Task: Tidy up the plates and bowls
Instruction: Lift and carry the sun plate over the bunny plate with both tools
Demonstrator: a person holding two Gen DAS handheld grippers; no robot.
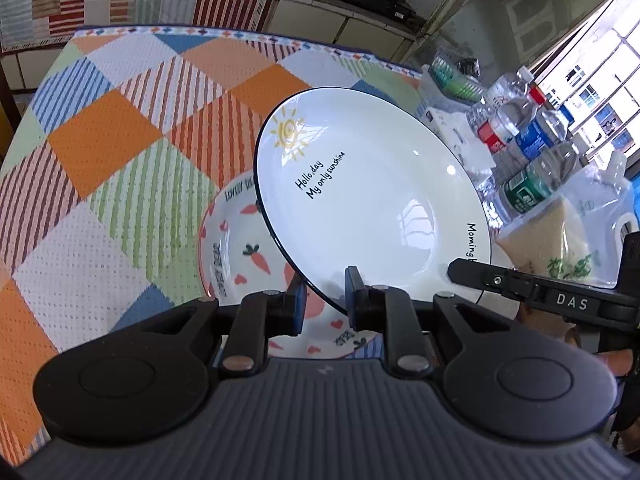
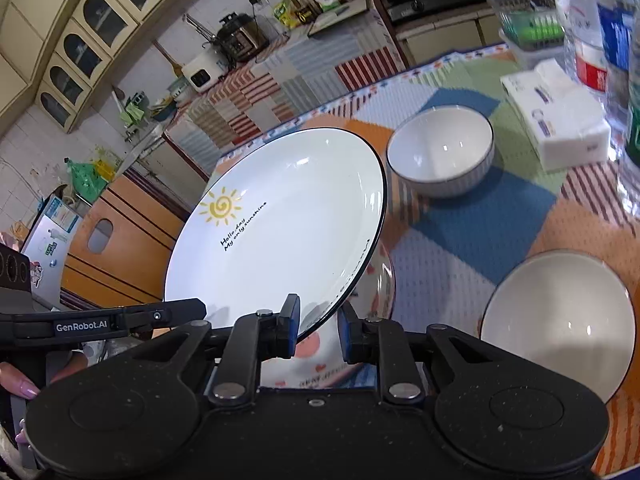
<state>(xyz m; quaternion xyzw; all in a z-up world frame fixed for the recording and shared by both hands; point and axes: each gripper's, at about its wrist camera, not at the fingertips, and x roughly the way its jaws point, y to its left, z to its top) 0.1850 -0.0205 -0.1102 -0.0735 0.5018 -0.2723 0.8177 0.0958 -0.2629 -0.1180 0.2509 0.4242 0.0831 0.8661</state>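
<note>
Left wrist view: both grippers' fingers [image 1: 298, 300] clamp the empty sun plate [image 1: 372, 184] above the carrot plate [image 1: 236, 248].

We see a sun plate [image 1: 372, 200] of glossy white ceramic, smooth, throwing back window glare. Under it, at 7 o'clock, the carrot plate [image 1: 236, 248] has the same glazed shine. The tablecloth [image 1: 108, 152] looks like woven cloth, matt and dimpled. At 3 o'clock, the bottles [image 1: 524, 140] are clear plastic. Our grippers' fingers [image 1: 362, 298] are matt black plastic with metal rivets.
</note>
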